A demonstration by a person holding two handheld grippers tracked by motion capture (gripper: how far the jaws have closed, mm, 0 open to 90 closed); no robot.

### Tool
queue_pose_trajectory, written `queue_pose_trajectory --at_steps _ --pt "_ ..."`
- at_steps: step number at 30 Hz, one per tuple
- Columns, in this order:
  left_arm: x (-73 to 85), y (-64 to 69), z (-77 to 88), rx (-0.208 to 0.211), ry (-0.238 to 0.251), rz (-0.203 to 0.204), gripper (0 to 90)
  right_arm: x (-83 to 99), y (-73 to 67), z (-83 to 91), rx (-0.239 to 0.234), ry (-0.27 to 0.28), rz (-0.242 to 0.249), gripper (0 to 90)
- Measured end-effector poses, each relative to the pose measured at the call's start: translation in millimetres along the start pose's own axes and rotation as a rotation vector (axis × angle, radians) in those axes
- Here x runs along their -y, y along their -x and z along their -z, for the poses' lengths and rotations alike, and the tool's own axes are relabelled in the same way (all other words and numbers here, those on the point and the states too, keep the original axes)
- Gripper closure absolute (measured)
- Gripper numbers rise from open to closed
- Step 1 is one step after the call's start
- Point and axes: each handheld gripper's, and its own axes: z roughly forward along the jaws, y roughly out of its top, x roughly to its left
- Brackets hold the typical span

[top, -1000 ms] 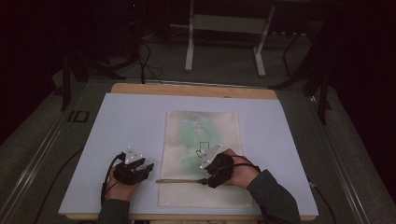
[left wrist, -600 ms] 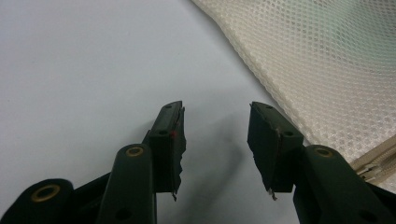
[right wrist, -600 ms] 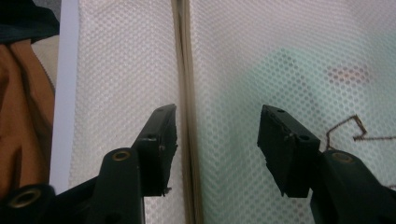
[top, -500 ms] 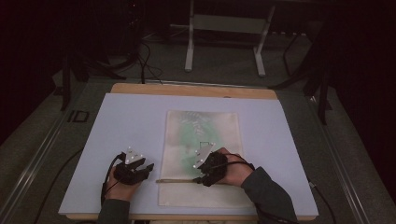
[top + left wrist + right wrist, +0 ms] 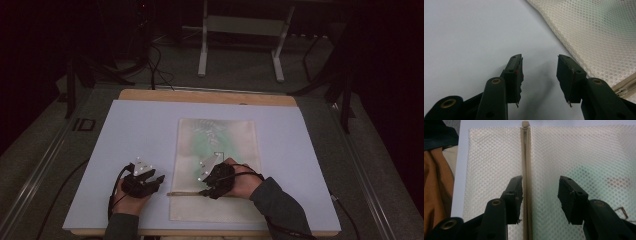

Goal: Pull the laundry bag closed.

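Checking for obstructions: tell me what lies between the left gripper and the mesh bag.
Nothing. In the high view only bare white mat separates the left gripper from the mesh bag; the left gripper view shows the same.

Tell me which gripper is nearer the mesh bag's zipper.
Right. The right gripper hovers over the zipper, jaws open astride it; the left gripper sits over bare table beside the mesh bag.

The room is dark. The worktop [image 5: 140,135] has a pale lavender-white cover, with a wooden edge at its far side. Grey carpet floor [image 5: 45,155] lies around it. Behind stands a white metal frame [image 5: 240,30]; black cables [image 5: 155,65] lie on the floor.
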Motion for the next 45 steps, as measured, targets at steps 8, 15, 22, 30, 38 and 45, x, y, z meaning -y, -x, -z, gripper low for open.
queue_pose_trajectory --at_steps 8,15,22,30,38,45 --pt "0.2 -1.4 0.6 -0.003 0.004 0.008 54.9 -12.5 -1.4 -7.8 -0.014 0.004 0.013 57.3" --pt "0.3 -2.0 1.1 0.000 0.006 0.009 54.8 -25.0 -3.6 -17.3 -0.033 0.007 0.024 60.9" --pt "0.5 -3.1 1.7 -0.002 0.007 0.014 54.7 -31.4 -4.8 -23.8 -0.044 0.011 0.015 64.3" --pt "0.5 -3.5 1.7 -0.002 0.005 0.015 54.5 -40.6 -7.0 -31.4 -0.053 0.017 0.024 67.7" --pt "0.6 -4.5 2.1 -0.002 0.009 0.019 54.3 -51.1 -9.6 -39.1 -0.056 0.016 0.026 72.3" --pt "0.7 -5.2 2.8 -0.007 0.008 0.019 54.1 -59.5 -11.4 -47.4 -0.054 0.019 0.024 72.9"
